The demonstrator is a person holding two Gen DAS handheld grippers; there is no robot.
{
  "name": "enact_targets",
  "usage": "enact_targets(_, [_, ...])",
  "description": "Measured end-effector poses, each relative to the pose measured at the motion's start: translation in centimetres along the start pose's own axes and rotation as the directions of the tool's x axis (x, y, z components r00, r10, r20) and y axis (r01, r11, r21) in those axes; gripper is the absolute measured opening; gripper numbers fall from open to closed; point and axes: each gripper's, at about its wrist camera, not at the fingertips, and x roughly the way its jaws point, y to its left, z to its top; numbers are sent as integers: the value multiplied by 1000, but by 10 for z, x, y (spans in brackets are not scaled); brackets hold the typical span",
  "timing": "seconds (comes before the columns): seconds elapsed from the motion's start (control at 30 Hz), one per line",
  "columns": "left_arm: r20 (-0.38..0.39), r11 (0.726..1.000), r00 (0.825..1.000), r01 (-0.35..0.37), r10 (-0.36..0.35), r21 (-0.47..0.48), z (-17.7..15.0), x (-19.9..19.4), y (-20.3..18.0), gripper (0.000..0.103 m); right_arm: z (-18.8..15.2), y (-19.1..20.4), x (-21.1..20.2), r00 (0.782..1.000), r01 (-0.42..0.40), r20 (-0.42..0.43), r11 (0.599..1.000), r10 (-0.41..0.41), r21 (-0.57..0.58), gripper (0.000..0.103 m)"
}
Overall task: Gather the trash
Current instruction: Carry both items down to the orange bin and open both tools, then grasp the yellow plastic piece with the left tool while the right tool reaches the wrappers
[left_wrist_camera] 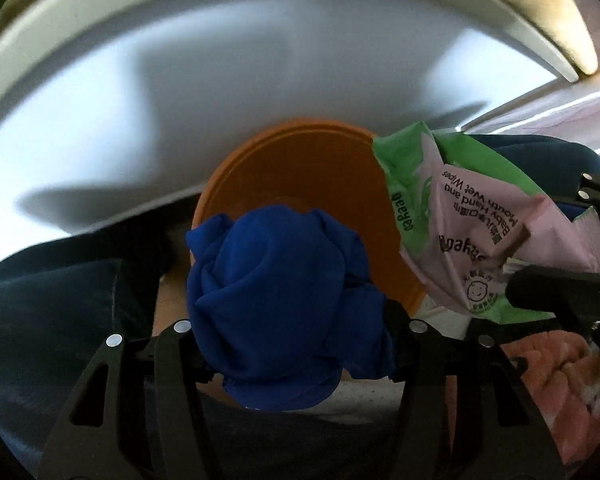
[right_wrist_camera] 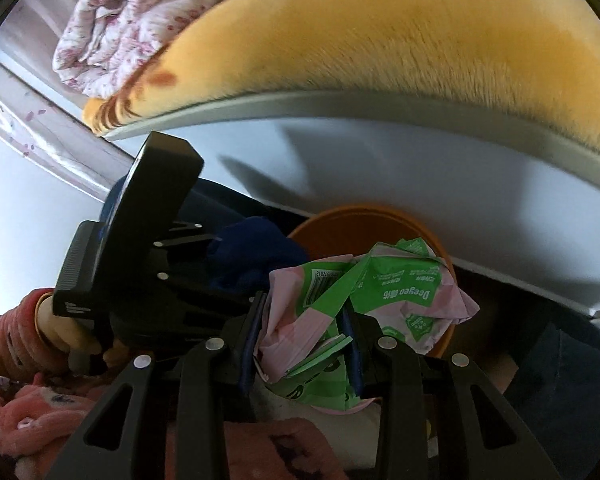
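Both tools hang over the orange bin [left_wrist_camera: 300, 184], which sits on the floor against the white bed frame [left_wrist_camera: 180, 80].

The left tool [left_wrist_camera: 288, 332] is clamped on a wadded blue cloth [left_wrist_camera: 276, 300]. The bundle bulges well past the fingertips and sits right over the bin mouth. In the right wrist view the same tool shows at left, held by a hand [right_wrist_camera: 66, 334] in a pink fuzzy sleeve [right_wrist_camera: 8, 332].

The right tool [right_wrist_camera: 306, 344] is clamped on a crumpled green-and-pink wet wipes pack [right_wrist_camera: 364, 300]. The pack's free end hangs over the bin's near rim.

Step in hand, as I judge it: drop both items into the bin.
- Center each load inside the rim before letting go. The pack looks only partly over the opening, so bring it further in.
- Stay low so the light wrapper does not drift out.
- Release one side at a time. The two loads sit just beside each other and could snag.
- Open wide for the cloth, since its folds may cling to the pads.

Orientation:
- The pack's long axis runs from the fingers out toward the bin, tilted down and to the right in the right wrist view. Its print reads upside down in both views.
- The cloth is a rough ball with no clear long axis. Its loose hem trails below the fingers.

A yellow plush blanket [right_wrist_camera: 380, 40] and a floral quilt [right_wrist_camera: 120, 20] lie on the bed above and are not involved.
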Motion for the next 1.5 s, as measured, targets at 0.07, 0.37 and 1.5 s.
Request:
enact_targets(0.07, [-16,1000,1000,2,-2,-8,1,4,2,59,2,-6,6,1000,4,-10,1000,-4,15,36])
enact_targets(0.37, [-14,998,1000,12,-13,-62,2,4,13,81,7,-25,4,1000,7,6,994,-8,113,72])
enact_targets(1.5, [402,999,916,-25,6,42,32,-148,-7,87,38,-14,-119,884,226,399,970,-244,91,83])
